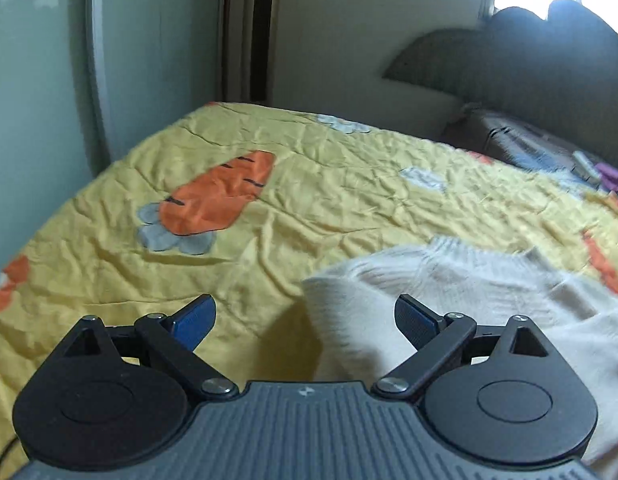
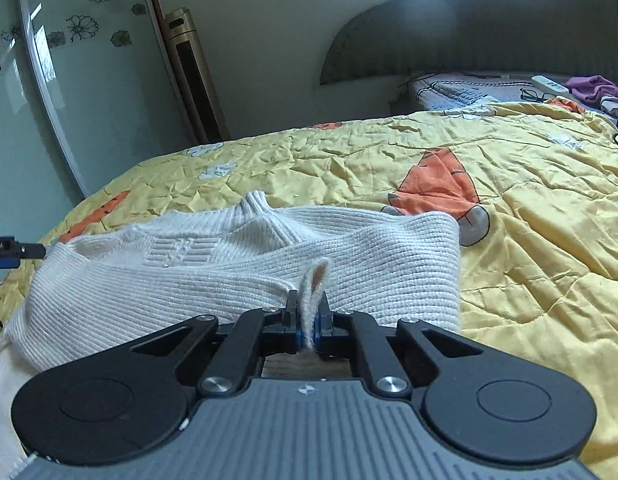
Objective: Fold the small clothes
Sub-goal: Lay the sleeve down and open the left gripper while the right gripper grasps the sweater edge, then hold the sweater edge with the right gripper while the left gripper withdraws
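A small cream knitted sweater [image 2: 237, 268] lies on the yellow carrot-print quilt [image 2: 529, 280], partly folded over itself. My right gripper [image 2: 307, 312] is shut on a pinched fold of the sweater's near edge. In the left wrist view my left gripper [image 1: 305, 320] is open and empty, with its jaws wide apart just above the sweater's left corner [image 1: 449, 300]. A tip of the left gripper shows at the far left of the right wrist view [image 2: 13, 252], beside the sweater's left edge.
The quilt [image 1: 309, 184] covers a bed with a grey headboard [image 2: 489, 32]. Glasses [image 2: 535, 94], a white power strip [image 2: 549, 85] and purple cloth [image 2: 595, 87] lie near the headboard. A gold tower unit [image 2: 195, 76] and a glass door [image 2: 77, 92] stand beyond the bed.
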The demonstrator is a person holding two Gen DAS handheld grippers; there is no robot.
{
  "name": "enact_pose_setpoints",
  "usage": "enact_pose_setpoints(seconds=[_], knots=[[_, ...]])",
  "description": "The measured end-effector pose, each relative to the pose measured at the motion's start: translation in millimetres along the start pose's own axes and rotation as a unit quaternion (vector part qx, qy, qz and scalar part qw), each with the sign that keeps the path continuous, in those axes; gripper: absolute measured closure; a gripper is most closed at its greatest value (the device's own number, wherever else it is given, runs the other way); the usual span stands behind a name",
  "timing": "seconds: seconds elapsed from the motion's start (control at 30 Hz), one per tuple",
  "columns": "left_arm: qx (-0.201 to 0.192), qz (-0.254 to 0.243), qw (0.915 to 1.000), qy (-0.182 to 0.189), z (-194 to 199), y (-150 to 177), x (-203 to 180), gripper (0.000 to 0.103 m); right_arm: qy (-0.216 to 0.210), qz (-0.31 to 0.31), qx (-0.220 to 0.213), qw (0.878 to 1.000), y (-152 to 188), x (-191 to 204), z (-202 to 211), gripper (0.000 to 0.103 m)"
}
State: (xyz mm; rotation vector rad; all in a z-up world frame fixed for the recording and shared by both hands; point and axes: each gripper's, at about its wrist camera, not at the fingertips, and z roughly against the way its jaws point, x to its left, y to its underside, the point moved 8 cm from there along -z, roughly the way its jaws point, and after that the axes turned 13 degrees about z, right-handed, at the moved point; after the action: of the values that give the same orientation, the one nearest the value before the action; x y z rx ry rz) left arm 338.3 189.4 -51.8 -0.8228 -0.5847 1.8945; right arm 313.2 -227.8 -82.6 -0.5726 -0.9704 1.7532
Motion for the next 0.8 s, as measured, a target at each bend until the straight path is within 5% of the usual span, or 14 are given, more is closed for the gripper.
enact_pose_setpoints(seconds=[0.2,0.27,0.3,0.33,0.5,0.57,0.63,0.7,0.8], knots=[[0.084,0.131,0.9870,0.039,-50.1,-5.9,0.9,0.007,0.031,0.037,-0.014,0.999,2.1,0.3,18.3,0.094],[0.089,0.184,0.9778,0.045,-56.9,-5.1,7.5,0.037,0.042,0.056,-0.014,0.997,2.6,3.7,23.7,0.094],[0.102,0.192,0.9747,0.053,-60.5,-4.4,7.3,0.075,0.044,0.064,-0.014,0.997,2.6,4.8,25.8,0.094],[0.109,0.192,0.9743,0.045,-63.7,-4.8,9.3,0.078,0.045,0.068,-0.014,0.997,2.2,5.6,27.2,0.094],[0.039,0.120,0.9913,0.037,-44.3,-28.9,-2.4,0.089,0.038,0.076,-0.025,0.996,-4.2,9.7,28.1,0.094],[-0.065,0.045,0.9969,0.004,-19.6,-52.2,-15.7,0.091,0.034,0.080,-0.038,0.996,-9.6,14.1,29.3,0.094],[-0.162,-0.030,0.9835,-0.074,-2.7,-73.0,-24.8,0.091,0.041,0.092,-0.045,0.994,-15.8,18.0,28.1,0.094],[-0.148,-0.054,0.9826,-0.099,-11.6,-82.8,-25.5,0.089,0.059,0.104,-0.037,0.992,-18.6,16.9,21.0,0.094],[-0.096,-0.016,0.9902,-0.101,-22.9,-80.2,-10.2,0.089,0.060,0.087,-0.019,0.994,-14.9,9.0,8.2,0.094]])
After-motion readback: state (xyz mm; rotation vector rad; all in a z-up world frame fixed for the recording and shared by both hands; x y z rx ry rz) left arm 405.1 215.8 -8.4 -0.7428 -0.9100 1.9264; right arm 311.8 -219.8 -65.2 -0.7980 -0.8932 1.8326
